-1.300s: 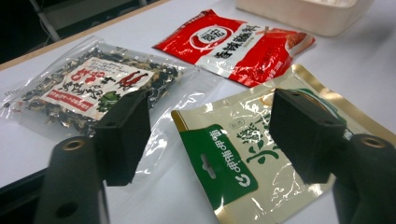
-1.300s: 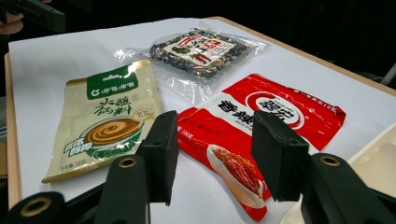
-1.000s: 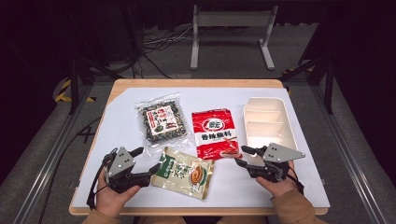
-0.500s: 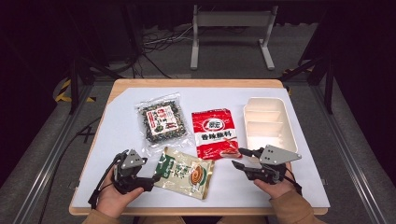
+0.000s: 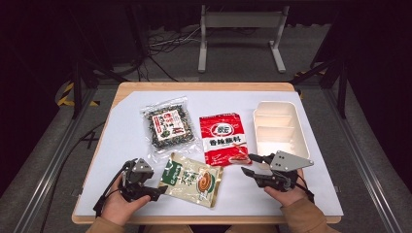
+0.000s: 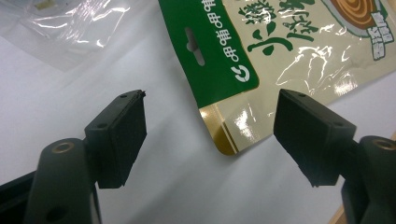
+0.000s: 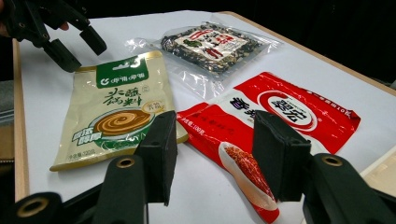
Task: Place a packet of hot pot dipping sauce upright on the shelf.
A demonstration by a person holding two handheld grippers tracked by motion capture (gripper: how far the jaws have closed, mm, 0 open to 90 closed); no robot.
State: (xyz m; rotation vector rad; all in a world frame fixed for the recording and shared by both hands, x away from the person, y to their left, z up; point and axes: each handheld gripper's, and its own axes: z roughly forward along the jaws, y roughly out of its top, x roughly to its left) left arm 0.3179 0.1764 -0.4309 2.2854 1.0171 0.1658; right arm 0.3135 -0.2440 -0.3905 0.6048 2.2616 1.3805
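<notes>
We bring the left gripper [image 6: 210, 140], jaws spread and just narrowing, to the green sauce packet [image 6: 261, 60]'s corner; next we pinch it. Right gripper [image 5: 252, 164] waits spread.

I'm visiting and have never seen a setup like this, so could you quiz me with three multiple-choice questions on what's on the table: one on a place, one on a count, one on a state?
1. Where is the white tray?
A. right side of the table
B. left side
C. on the floor

2. How many sealed packets lie on the table?
A. one
B. three
C. five

3. How is the left claw?
A. clamped on a packet
B. open, at the green-topped packet
C. holding the tray

Answers:
1 A, it sits beside the red packet, toward the right edge.
2 B, green-topped, red and clear seaweed packet.
3 B, its pads stand either side of the packet's corner, not touching.
</notes>
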